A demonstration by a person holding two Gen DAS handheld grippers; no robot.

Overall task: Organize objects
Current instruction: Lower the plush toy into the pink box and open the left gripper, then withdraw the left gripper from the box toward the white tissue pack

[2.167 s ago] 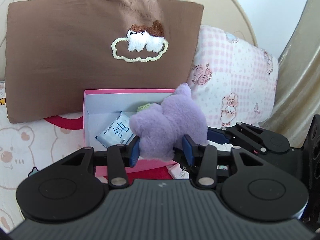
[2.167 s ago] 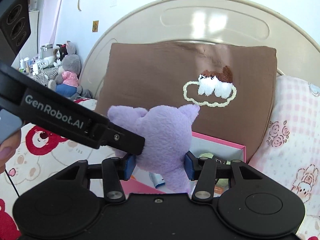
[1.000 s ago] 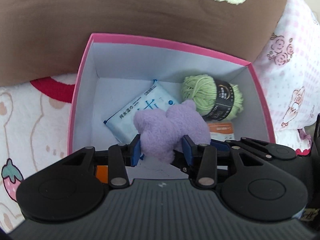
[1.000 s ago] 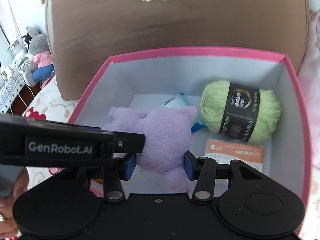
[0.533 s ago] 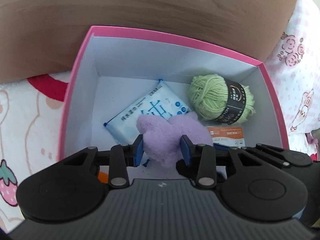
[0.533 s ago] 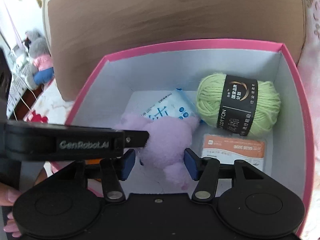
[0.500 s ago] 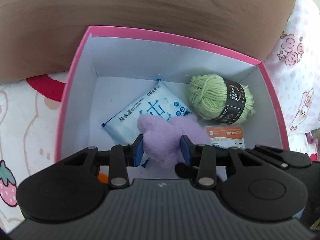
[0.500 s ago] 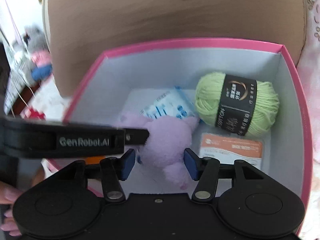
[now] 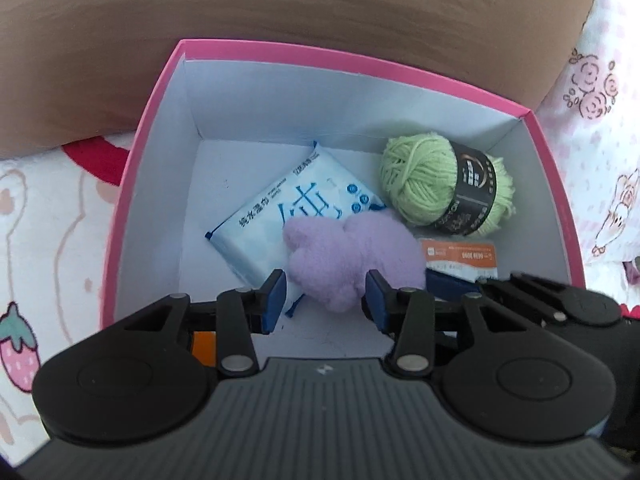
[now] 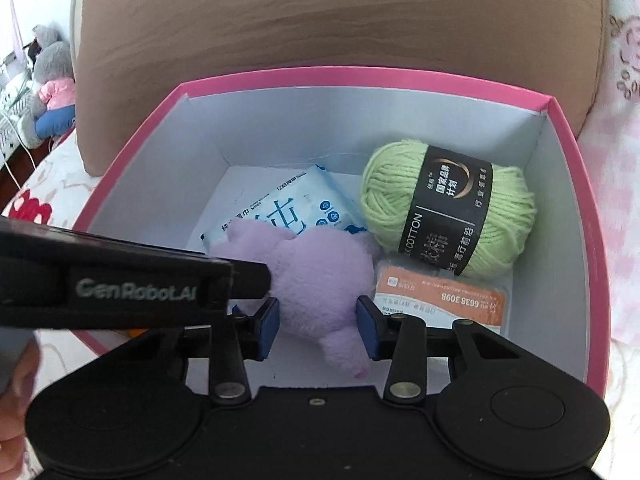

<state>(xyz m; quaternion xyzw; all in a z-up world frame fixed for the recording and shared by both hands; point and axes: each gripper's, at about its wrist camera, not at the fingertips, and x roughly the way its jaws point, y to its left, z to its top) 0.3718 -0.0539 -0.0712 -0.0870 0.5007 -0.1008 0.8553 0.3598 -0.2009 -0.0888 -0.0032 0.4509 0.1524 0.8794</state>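
A purple plush toy (image 9: 352, 258) lies inside the pink box (image 9: 360, 66), on a blue-white wipes pack (image 9: 288, 216); it also shows in the right wrist view (image 10: 316, 276). My left gripper (image 9: 326, 302) has its blue pads apart on either side of the plush, with gaps showing. My right gripper (image 10: 318, 322) also straddles the plush with its pads spread. A green yarn ball (image 10: 448, 208) and an orange-white card (image 10: 440, 300) lie in the box at right.
The pink box (image 10: 360, 76) sits on a cartoon-print bedsheet (image 9: 48, 216) against a brown pillow (image 9: 280, 8). A pink floral pillow (image 9: 600, 100) is at right. Stuffed toys (image 10: 48, 88) sit off the bed at far left.
Both grippers carried the plush from above the bed down into the box. Their pads have since spread, and the plush now rests on the wipes pack.
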